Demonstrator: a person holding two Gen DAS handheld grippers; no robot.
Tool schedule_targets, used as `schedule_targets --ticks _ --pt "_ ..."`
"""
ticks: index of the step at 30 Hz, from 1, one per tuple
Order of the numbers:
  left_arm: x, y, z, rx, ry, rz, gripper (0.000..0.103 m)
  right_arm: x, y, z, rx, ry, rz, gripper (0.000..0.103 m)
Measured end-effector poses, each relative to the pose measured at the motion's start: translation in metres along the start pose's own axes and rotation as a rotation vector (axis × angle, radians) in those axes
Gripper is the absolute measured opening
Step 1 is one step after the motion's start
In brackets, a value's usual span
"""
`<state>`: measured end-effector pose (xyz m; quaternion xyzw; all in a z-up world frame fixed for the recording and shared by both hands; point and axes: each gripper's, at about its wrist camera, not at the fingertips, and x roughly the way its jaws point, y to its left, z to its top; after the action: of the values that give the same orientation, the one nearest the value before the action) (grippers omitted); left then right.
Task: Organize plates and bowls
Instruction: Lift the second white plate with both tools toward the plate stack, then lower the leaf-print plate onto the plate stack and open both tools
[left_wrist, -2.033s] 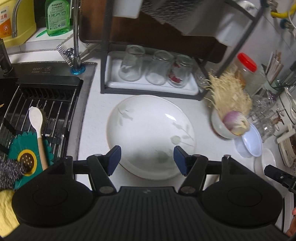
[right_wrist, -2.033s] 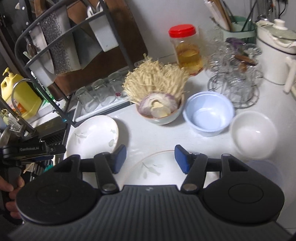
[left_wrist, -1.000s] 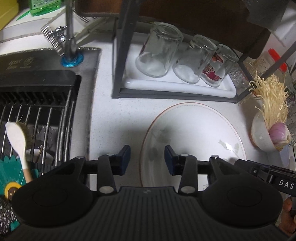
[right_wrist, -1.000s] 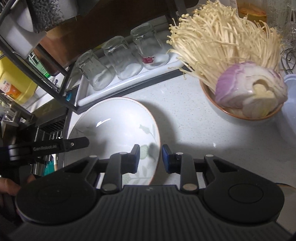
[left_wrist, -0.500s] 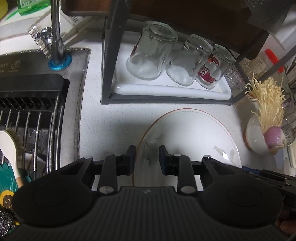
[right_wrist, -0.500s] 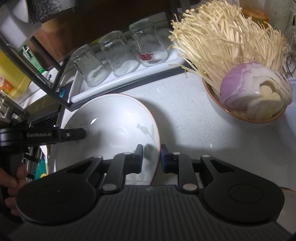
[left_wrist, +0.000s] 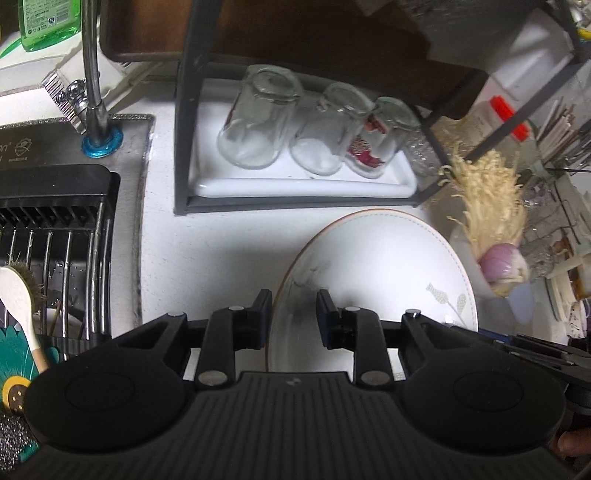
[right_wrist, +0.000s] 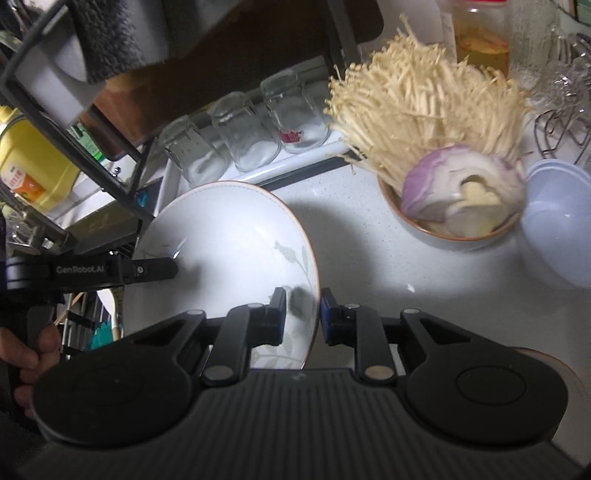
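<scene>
Plate (left_wrist: 380, 273), white with a thin brown rim line and grey leaf print, sits between both grippers over the white countertop (left_wrist: 207, 243), just in front of the black dish rack (left_wrist: 184, 147). Left gripper (left_wrist: 294, 314) is clamped on the plate's left rim: one blue pad outside the rim, the other on the inner face; its jaws have just been closing, with the rim between them. Right gripper (right_wrist: 303, 314) pinches the opposite rim the same way, rim edge running straight up through the narrow gap between its pads, jaws also just closed in on it. In the right wrist view the left gripper's black body reaches in over the plate's far edge, with a person's fingers (right_wrist: 26, 354) wrapped round its handle at the lower left. Whether the plate's underside touches the counter I cannot tell; a dark shadow lies to its right. Behind the plate, three upturned glasses (left_wrist: 258, 118) stand in a white tray (left_wrist: 303, 184) on the rack's bottom shelf. Right of the plate: a bowl (right_wrist: 458, 232) holding enoki mushrooms (right_wrist: 424, 107) and a cut red onion (right_wrist: 454, 188), touching a pale blue bowl (right_wrist: 561, 229) beside it. Left of the counter: sink (left_wrist: 125, 177) with a wire drainer (left_wrist: 55, 243), a faucet (left_wrist: 92, 74), a green detergent bottle (left_wrist: 48, 22), and a white-handled brush (left_wrist: 18, 295).
</scene>
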<state>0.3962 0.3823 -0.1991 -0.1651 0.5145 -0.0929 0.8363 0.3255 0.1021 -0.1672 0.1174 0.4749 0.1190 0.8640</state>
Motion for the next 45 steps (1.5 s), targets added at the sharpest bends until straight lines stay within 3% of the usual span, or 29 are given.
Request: schedule_targets --ticks 12,21,38,45 --pt "-0.066 -0.043 0.001 0.06 -0.068 -0.026 0.03 -0.078 0.0 -0.009 0.004 -0.119 0.044 0.022" --pt "-0.098 -0.064 -0.013 0.039 -0.103 -0.057 0.03 -0.119 -0.001 -0.019 -0.036 -0.196 0.05 0.022" --pt "-0.114 -0.12 -0.086 0.02 -0.13 -0.034 0.03 -0.151 -0.048 -0.067 -0.051 -0.16 0.057 0.022" --pt "-0.1 -0.135 -0.12 -0.023 -0.108 -0.007 0.03 -0.153 -0.071 -0.082 -0.049 -0.142 0.058 0.022"
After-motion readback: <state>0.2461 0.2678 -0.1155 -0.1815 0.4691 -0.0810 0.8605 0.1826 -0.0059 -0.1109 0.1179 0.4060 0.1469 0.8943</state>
